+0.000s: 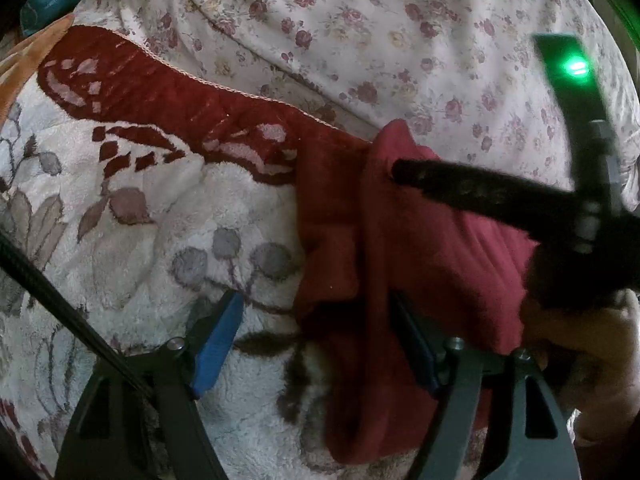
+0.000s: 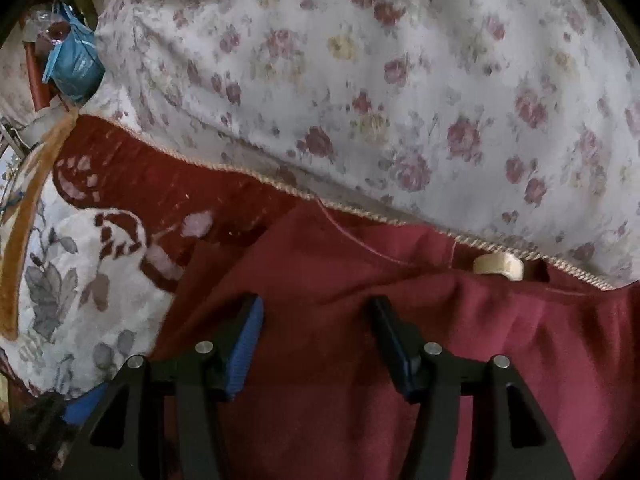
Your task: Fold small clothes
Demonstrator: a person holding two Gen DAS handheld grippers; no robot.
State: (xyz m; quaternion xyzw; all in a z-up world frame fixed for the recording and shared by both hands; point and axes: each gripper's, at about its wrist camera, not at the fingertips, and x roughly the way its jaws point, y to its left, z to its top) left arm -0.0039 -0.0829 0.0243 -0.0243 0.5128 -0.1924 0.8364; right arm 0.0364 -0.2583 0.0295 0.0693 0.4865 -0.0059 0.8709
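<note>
My left gripper and right gripper are both wide apart, holding nothing. The red cloth lies bunched on the fuzzy blanket. I think I should pinch one edge and pull it flat first.

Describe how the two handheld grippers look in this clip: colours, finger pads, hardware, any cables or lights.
Both the left gripper and right gripper have black frames, blue ribbed finger pads and silver bolts. A black cable crosses the left view, where the other gripper's body shows a green light.
</note>
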